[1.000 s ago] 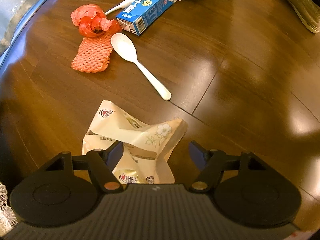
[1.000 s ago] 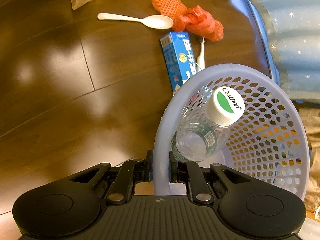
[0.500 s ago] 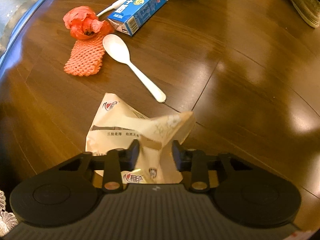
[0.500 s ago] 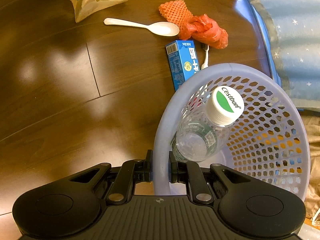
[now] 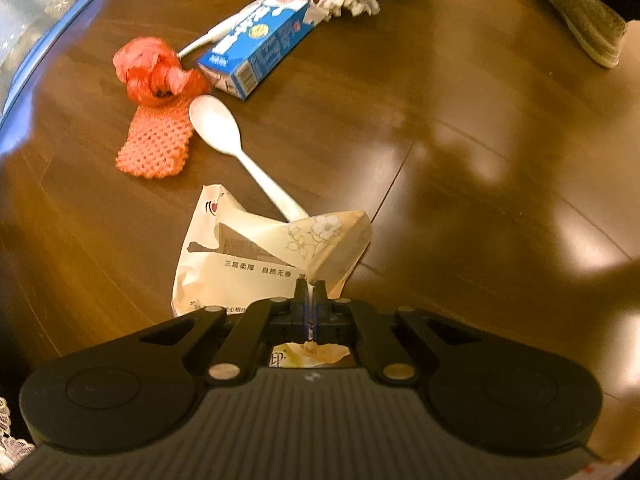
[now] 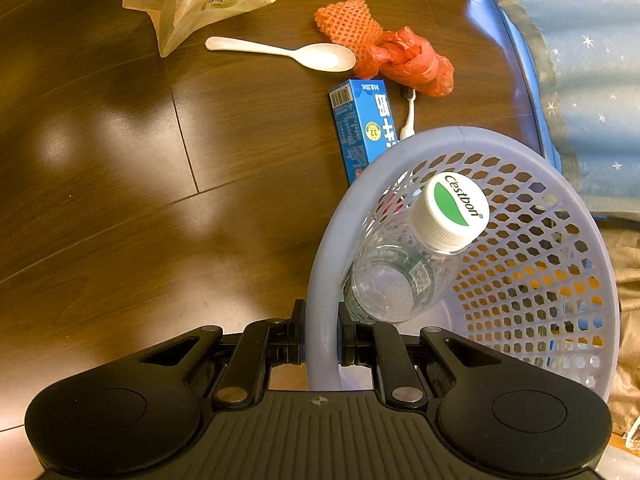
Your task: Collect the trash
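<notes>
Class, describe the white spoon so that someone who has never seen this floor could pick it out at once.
Start at the lavender basket on the dark wood floor. Beyond it lies a blue carton, then the white spoon, between an orange foam net and a beige wrapper. It alone is smooth, rigid and plain white.

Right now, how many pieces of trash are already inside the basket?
1: a plastic bottle leaning inside the basket, against the rim held by the right gripper. The bottle may hide smaller scraps.

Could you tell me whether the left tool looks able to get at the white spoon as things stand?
Probably not: the left tool is shut on the tissue packet, which covers the white spoon's handle end.
</notes>
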